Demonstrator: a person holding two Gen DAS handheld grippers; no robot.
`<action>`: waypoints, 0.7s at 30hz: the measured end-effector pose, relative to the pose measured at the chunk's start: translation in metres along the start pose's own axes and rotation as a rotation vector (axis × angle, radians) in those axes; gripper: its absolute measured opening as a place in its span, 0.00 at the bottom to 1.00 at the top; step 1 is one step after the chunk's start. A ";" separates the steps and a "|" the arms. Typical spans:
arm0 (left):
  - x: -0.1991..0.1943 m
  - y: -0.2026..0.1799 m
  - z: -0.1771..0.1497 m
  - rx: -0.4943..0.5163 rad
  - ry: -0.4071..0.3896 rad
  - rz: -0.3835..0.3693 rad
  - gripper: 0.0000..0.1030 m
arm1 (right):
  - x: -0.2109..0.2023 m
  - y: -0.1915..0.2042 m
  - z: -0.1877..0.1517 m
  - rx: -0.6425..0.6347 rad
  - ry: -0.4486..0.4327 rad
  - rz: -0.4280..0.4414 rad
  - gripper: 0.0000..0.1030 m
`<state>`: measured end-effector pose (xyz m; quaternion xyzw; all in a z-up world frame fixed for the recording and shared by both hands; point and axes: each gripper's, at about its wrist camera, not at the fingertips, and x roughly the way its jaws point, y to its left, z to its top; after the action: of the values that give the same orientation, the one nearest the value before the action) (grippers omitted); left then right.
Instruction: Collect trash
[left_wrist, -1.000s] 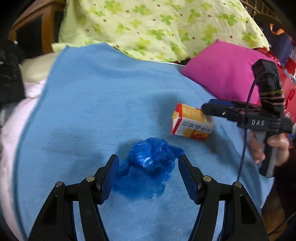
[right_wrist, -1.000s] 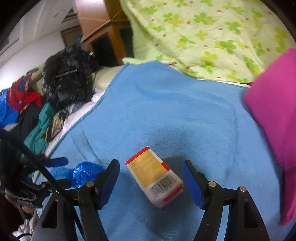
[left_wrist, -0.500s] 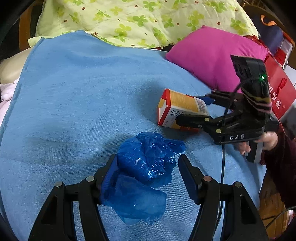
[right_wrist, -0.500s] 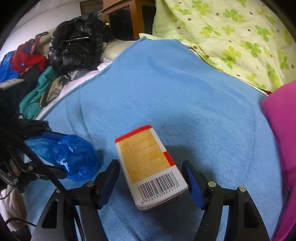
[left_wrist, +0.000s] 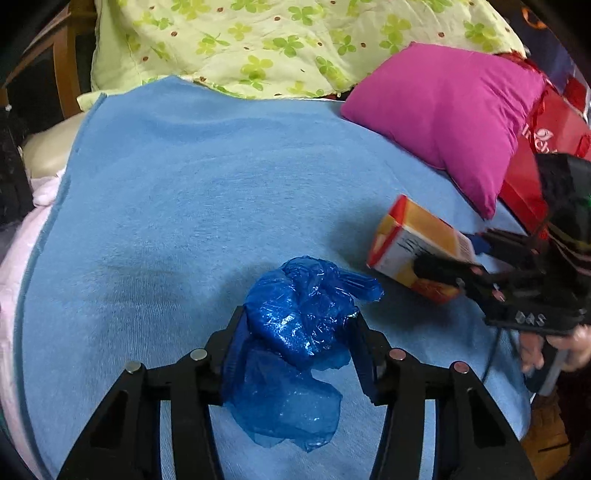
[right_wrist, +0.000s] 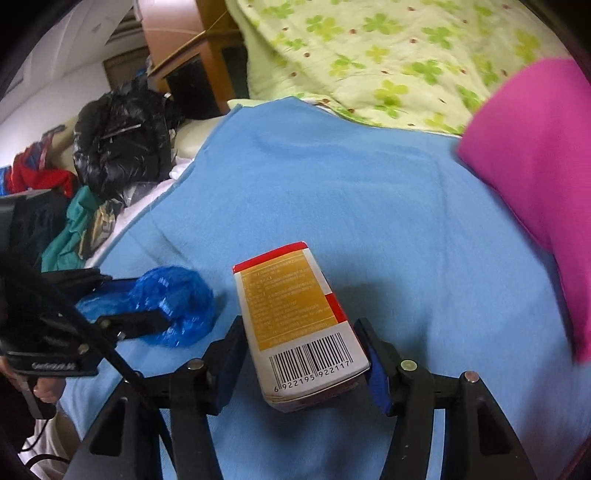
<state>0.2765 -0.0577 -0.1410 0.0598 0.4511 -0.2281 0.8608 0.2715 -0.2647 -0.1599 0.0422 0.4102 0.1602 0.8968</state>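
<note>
Both grippers have closed: left gripper (left_wrist: 297, 345) on blue bag (left_wrist: 295, 325), right gripper (right_wrist: 303, 363) on carton (right_wrist: 295, 321).

Plastic bag (left_wrist: 299, 321): on the blanket (left_wrist: 192, 206), between the left gripper (left_wrist: 297, 354) jaws, left of the carton
Carton (right_wrist: 295, 317): on the blanket, between the right gripper (right_wrist: 303, 362) jaws
Pillow (left_wrist: 443, 110): on the blanket's far right, behind the carton
Quilt (left_wrist: 280, 40): behind the blanket, at the bed's far end
Jacket (right_wrist: 118, 136): off the blanket's left edge, clothes (right_wrist: 70, 236) heaped just before it
</note>
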 end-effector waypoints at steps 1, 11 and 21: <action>-0.002 -0.004 -0.002 0.007 -0.001 0.009 0.53 | -0.008 0.000 -0.007 0.011 -0.003 -0.003 0.59; -0.029 -0.033 -0.034 0.027 0.007 0.064 0.53 | -0.062 0.011 -0.065 0.059 0.000 -0.018 0.59; -0.040 -0.048 -0.054 0.014 0.013 0.092 0.53 | -0.081 0.026 -0.095 0.099 0.012 -0.033 0.59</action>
<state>0.1951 -0.0697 -0.1359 0.0880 0.4520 -0.1911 0.8669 0.1443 -0.2721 -0.1584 0.0787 0.4235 0.1254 0.8937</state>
